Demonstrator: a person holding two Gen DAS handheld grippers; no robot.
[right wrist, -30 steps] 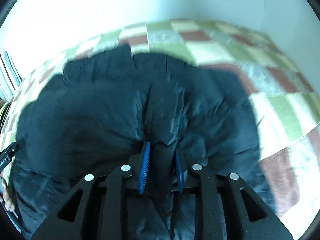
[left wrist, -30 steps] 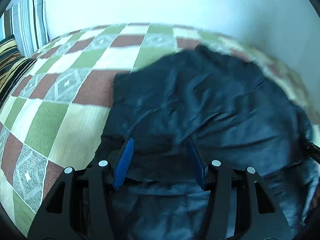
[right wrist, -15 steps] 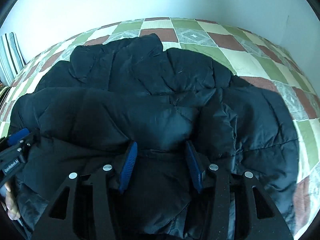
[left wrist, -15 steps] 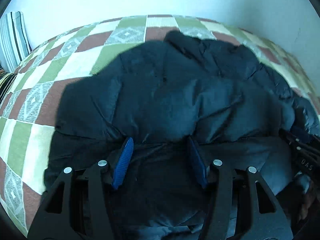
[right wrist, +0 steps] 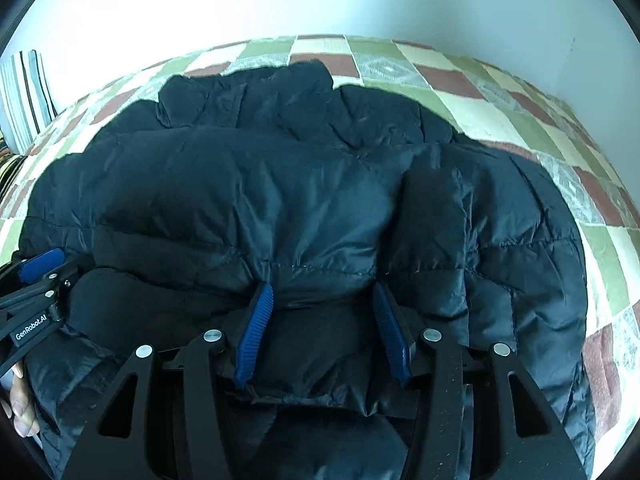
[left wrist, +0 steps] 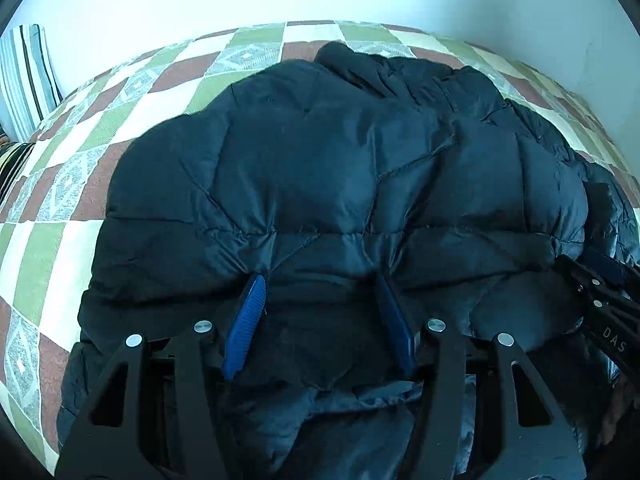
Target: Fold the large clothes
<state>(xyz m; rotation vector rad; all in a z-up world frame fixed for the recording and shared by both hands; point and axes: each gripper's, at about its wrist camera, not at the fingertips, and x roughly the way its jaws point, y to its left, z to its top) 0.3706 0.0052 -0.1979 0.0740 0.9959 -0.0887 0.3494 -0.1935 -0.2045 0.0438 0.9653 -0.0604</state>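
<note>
In the left wrist view, the dark puffy jacket (left wrist: 340,184) fills the middle of the frame on the checked bedspread (left wrist: 60,240), its long axis running left to right, with the collar end bunched at top centre near the wall. The left gripper (left wrist: 320,292) sits at the bottom centre over the near folded edge, its 2 blue pads about half apart with a bulge of padding lying between them; whether the pads actually press on that fabric I cannot tell, it looks more draped than pinched. At the right edge the right gripper (left wrist: 600,284) pokes in, resting against the same near edge, so both hands are level along it. A striped pillow (left wrist: 28,76) stands at upper left. In the right wrist view, the jacket (right wrist: 280,184) again spans the frame sideways, with a sleeve or flap folded over at right of centre. The right gripper (right wrist: 320,300) is at bottom centre, jaws opening, the hem seam lying between the pads but seemingly let go. The left gripper (right wrist: 40,268) shows at the left edge, and fingers (right wrist: 20,408) of the holding hand at lower left.
</note>
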